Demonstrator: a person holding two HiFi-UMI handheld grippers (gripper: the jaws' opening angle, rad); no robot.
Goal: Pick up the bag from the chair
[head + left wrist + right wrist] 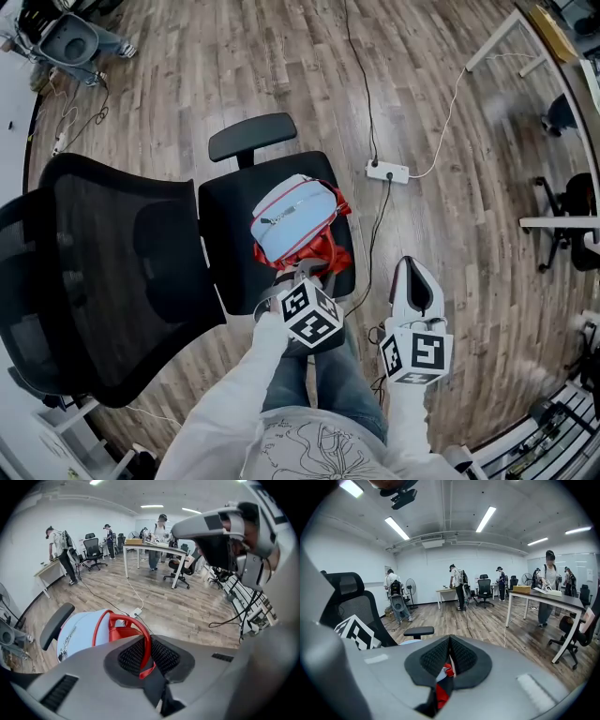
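Now L tool (146, 641) is clamped on red handle (136, 621) of bag (291, 217) on chair (225, 225); R tool (413, 274) beside chair, jaws closed, empty.

Your bag (286, 220) is lying on the black seat of the chair (225, 220), on the side away from the mesh backrest. It is showing a light blue body with red trim. Its red handle (136, 626) is standing up in a loop, and your left gripper (144, 656) is pinching it.

left tool (146, 641) clamped shut | right tool (449, 641) seemingly shut
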